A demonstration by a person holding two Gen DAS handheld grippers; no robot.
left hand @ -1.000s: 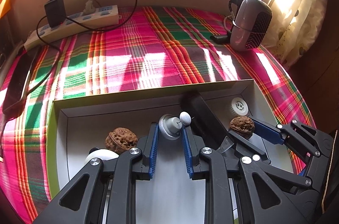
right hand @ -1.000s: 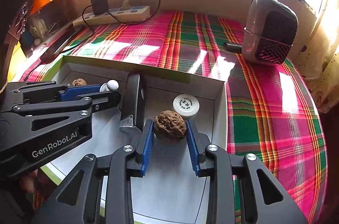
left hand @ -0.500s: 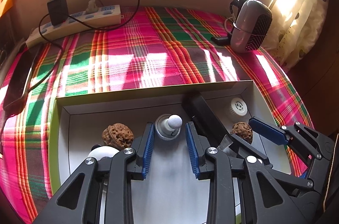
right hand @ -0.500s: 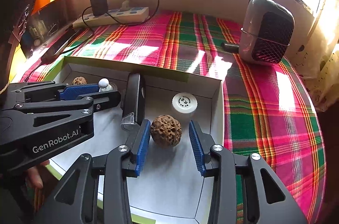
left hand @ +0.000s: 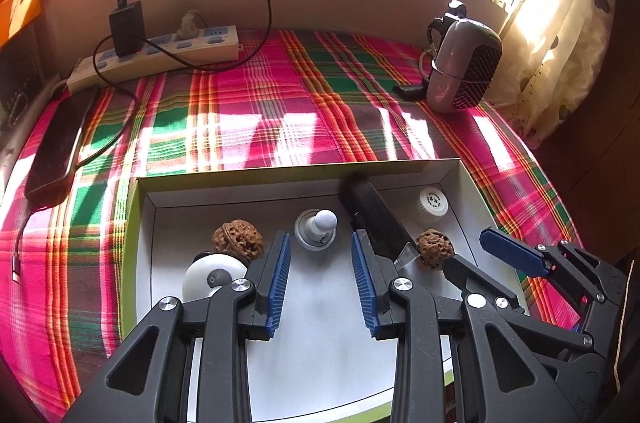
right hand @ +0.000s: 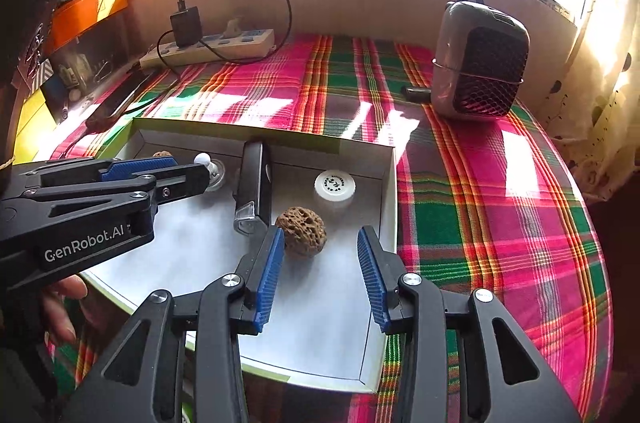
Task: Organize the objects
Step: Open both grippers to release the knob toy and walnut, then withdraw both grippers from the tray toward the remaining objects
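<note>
A white shallow box (left hand: 468, 179) (right hand: 390, 183) lies on the plaid cloth. In it lie a grey knob with a white ball tip (left hand: 317, 227) (right hand: 208, 167), two walnuts (left hand: 237, 239) (left hand: 434, 248) (right hand: 301, 231), a black lighter-like bar (left hand: 372, 219) (right hand: 253, 187), a white round cap (left hand: 432, 203) (right hand: 334, 184) and a white ball object (left hand: 212, 273). My left gripper (left hand: 322, 281) (right hand: 160, 171) is open and empty just behind the knob. My right gripper (right hand: 320, 275) (left hand: 480, 255) is open and empty, the walnut by its left finger.
A power strip (left hand: 160, 57) with a black charger and cable sits at the back left. A dark phone (left hand: 60, 139) lies at the left. A small grey heater (left hand: 464, 67) (right hand: 480, 63) stands at the back right. Curtains hang at the right.
Both grippers opened and drew back. The left one let go of the grey knob, the right one let go of the walnut; both objects now rest in the box.
</note>
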